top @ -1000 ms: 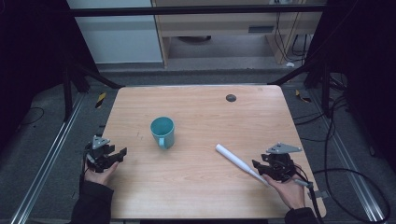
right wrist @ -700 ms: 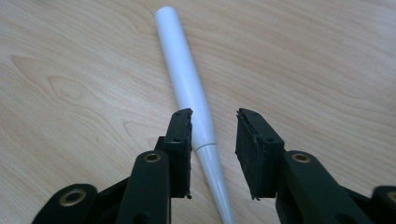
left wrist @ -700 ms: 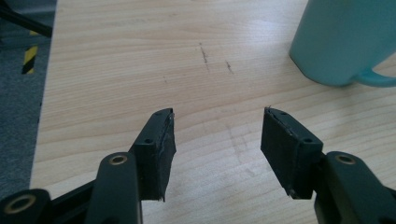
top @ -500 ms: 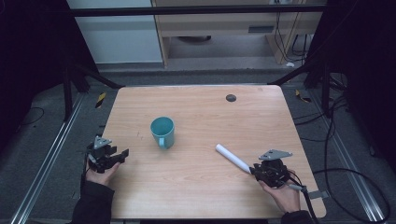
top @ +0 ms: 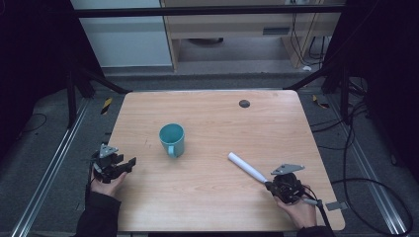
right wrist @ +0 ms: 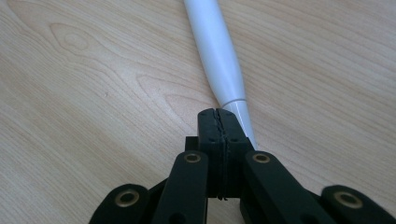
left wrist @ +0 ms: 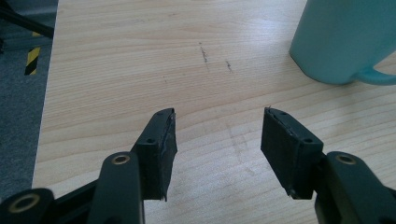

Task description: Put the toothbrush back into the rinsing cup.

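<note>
Wooden table (top: 207, 197) carried a white tube (top: 247, 168) running up-left from the closed right fingers (right wrist: 219, 122); left fingers (left wrist: 159, 140) stood open near the cup (top: 172, 139).

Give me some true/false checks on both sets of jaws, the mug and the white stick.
1. The left gripper has its jaws open. True.
2. The teal mug lies on its side. False: it stands upright, its opening facing up.
3. The right gripper has its jaws shut. True.
4. The white stick stands in the mug. False: it lies flat on the table, apart from the mug.
</note>
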